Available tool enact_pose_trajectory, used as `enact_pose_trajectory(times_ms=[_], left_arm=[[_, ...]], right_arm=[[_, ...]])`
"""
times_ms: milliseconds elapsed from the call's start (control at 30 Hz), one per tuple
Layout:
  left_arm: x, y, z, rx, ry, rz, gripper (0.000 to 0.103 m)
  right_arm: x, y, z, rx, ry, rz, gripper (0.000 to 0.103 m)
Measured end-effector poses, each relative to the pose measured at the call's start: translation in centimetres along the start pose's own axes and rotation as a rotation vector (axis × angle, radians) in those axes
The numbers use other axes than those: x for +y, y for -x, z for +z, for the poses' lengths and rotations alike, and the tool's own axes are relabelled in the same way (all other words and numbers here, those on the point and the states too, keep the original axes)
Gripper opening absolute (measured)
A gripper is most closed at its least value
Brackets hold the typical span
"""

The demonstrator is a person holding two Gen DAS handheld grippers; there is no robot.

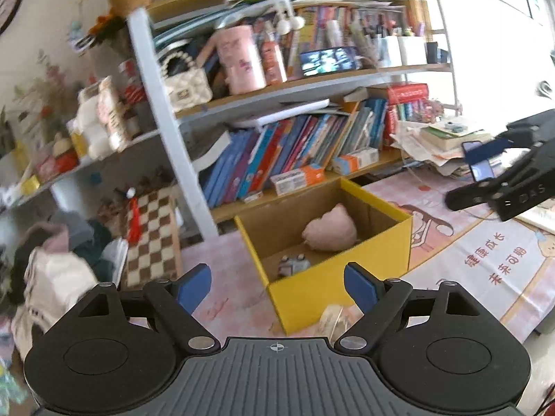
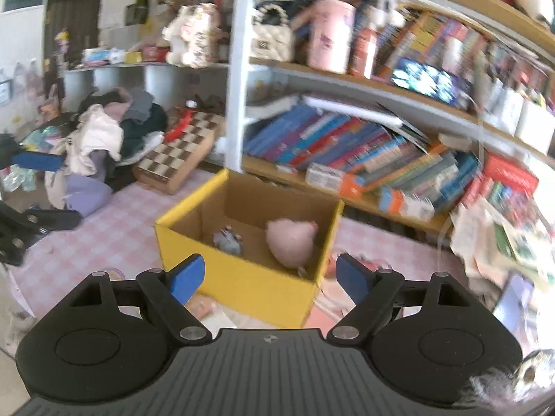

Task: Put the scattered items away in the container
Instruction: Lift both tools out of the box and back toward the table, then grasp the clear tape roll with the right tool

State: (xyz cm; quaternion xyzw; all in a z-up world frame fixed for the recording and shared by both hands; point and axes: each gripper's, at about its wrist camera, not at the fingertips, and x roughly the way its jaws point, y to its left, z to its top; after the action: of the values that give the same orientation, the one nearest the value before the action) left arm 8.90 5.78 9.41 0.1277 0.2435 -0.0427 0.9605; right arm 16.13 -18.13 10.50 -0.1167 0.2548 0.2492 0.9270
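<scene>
Left gripper (image 1: 277, 287): I see its blue pads spread wide with nothing between them, poised just near of the box.
Right gripper (image 2: 270, 279): jaws likewise apart and empty, near the box's front wall.
Yellow box (image 1: 312, 287): open-topped cardboard container on the pink checked mat (image 2: 86, 242); its near corner is partly covered by my fingers.
Pink plush (image 1: 329, 228): lying inside the box, toward its far right side.
Small grey item (image 1: 293, 265): inside the box, near left; too blurred for me to identify.
Pale object (image 1: 333, 319): on the mat just outside the box's near wall, half hidden by my left gripper's finger; I cannot tell what it is.
Bookshelf (image 1: 277, 85): far behind the box, smeared by blur.
Chessboard (image 2: 180, 152): far left, leaning by a clothes pile (image 2: 104, 131).
</scene>
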Motion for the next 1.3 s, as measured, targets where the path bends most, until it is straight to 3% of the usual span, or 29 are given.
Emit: enact_pose_trajectory(times_ms=[300, 633, 967, 1300], left_arm=[[-0.2, 0.4, -5.4, 0.091, 0.157, 0.001, 0.086], [-3.1, 0.3, -10.4, 0.200, 0.183, -0.038, 0.086], [-4.4, 0.6, -12.5, 0.244, 0.193, -0.035, 0.086], [-4.6, 0.3, -12.6, 0.253, 0.188, -0.028, 0.086]], right_arm=[[1.4, 0.5, -5.5, 0.098, -0.080, -0.031, 0.082], [6.5, -1.1, -9.8, 0.217, -0.152, 0.068, 0.082], [9.6, -1.6, -11.9, 0.280, -0.168, 0.129, 0.079], [9.7, -2.0, -11.6, 0.272, -0.162, 0.149, 0.061]])
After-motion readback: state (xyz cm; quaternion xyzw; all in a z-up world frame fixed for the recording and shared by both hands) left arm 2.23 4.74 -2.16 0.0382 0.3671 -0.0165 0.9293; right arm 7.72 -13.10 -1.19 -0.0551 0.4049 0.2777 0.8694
